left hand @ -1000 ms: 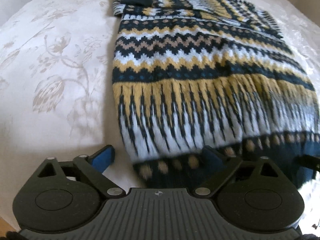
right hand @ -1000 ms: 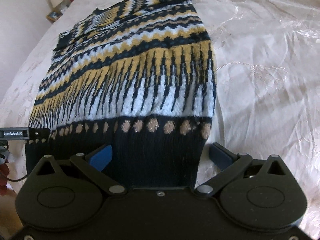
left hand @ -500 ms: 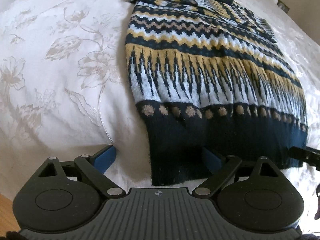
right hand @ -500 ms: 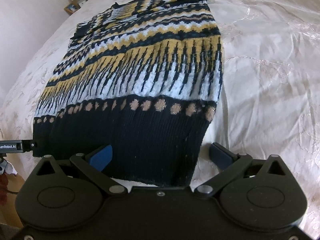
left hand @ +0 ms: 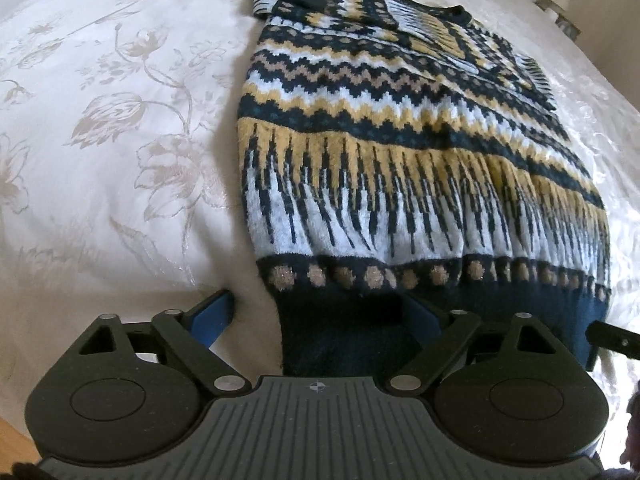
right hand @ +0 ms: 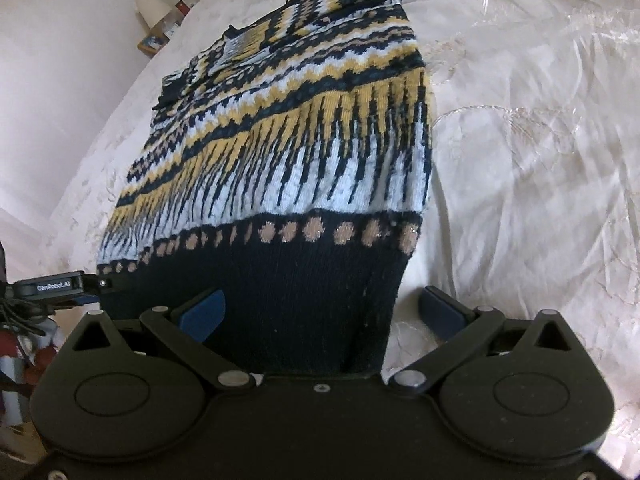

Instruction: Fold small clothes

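Sweater (left hand: pixel 400 168), patterned navy, mustard and white, lies flat along your white bedspread (left hand: pixel 104 128), dark hem at its near edge. Your left gripper (left hand: pixel 320 314) straddles the hem's left corner, jaws closing; your right gripper (right hand: pixel 320 308) straddles the right corner, fingers wide. Both bodies hide the hem's edge.

White floral-embossed bedspread (left hand: pixel 100 128) covers bed, daylit. Pale wall (right hand: pixel 60 60) behind. Lamp (right hand: pixel 152 8) on wooden bedside stand (right hand: pixel 150 46) at far corner.
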A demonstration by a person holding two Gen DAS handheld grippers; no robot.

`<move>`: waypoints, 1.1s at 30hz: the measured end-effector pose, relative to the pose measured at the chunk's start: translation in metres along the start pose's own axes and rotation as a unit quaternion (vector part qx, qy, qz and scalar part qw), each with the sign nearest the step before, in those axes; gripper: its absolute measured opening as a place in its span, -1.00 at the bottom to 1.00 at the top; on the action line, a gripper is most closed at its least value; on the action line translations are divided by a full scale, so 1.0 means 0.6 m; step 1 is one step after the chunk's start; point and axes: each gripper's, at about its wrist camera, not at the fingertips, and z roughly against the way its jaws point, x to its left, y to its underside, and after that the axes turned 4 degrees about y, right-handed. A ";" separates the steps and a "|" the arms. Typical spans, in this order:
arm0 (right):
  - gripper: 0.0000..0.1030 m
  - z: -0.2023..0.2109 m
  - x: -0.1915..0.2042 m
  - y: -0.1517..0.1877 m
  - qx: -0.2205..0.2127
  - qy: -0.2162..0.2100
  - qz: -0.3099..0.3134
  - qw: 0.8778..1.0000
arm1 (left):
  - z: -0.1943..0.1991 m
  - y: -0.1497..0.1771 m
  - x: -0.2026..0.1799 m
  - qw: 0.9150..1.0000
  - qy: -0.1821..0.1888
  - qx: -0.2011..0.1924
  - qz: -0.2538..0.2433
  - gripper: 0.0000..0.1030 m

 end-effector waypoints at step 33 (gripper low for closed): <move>-0.68 0.090 0.051 -0.189 -0.072 -0.106 -0.053 0.990 | 0.151 -0.180 0.036 0.975 0.128 -0.149 0.101 -0.94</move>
